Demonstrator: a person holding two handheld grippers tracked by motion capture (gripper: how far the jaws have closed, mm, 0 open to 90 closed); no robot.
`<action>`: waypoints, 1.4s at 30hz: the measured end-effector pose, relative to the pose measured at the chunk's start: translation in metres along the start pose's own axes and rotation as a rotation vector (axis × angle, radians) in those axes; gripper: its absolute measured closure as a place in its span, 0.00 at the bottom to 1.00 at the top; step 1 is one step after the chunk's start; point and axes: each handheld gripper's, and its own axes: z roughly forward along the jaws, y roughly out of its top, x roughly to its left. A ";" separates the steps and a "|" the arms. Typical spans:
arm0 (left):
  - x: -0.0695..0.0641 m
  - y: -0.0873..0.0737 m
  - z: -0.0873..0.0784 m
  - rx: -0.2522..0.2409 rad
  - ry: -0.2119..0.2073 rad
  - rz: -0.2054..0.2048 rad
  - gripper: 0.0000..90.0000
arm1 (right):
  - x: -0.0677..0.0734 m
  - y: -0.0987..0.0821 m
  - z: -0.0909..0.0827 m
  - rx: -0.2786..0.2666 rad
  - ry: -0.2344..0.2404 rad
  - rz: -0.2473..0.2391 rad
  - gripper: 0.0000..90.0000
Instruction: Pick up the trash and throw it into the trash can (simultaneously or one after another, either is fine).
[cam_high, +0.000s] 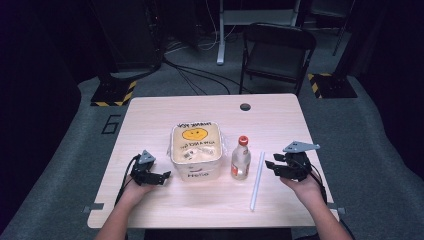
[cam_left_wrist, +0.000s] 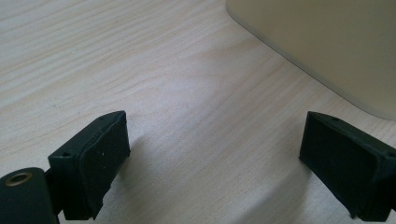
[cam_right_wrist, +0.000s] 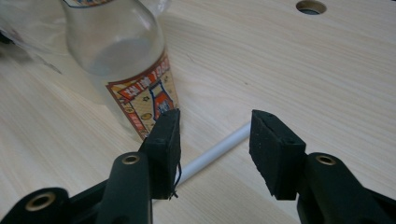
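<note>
Left gripper (cam_left_wrist: 212, 154) resting wide open, holding nothing, near tub (cam_high: 196, 145). Right gripper (cam_right_wrist: 215, 149) sitting partly open, empty, over white straw (cam_high: 257, 180). Bottle (cam_high: 241, 159) standing between tub and straw, maybe glass.

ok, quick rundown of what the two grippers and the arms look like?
Both are black handheld units. The left gripper and the right gripper each carry a grey three-cornered plate on top and trail a black cable. The fingers are blocky black pads on arms with brass-coloured rivets. The forearms are bare, with no sleeves in view.
</note>
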 end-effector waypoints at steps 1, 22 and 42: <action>0.000 0.000 0.000 0.000 0.000 0.000 0.09 | 0.000 0.000 0.000 0.000 0.000 0.000 0.59; 0.000 0.000 0.000 0.000 0.000 0.000 0.09 | 0.020 0.034 -0.012 -0.016 0.054 -0.075 0.60; 0.000 0.000 0.000 0.000 0.000 0.000 0.09 | 0.031 0.056 -0.015 -0.056 0.126 -0.084 0.57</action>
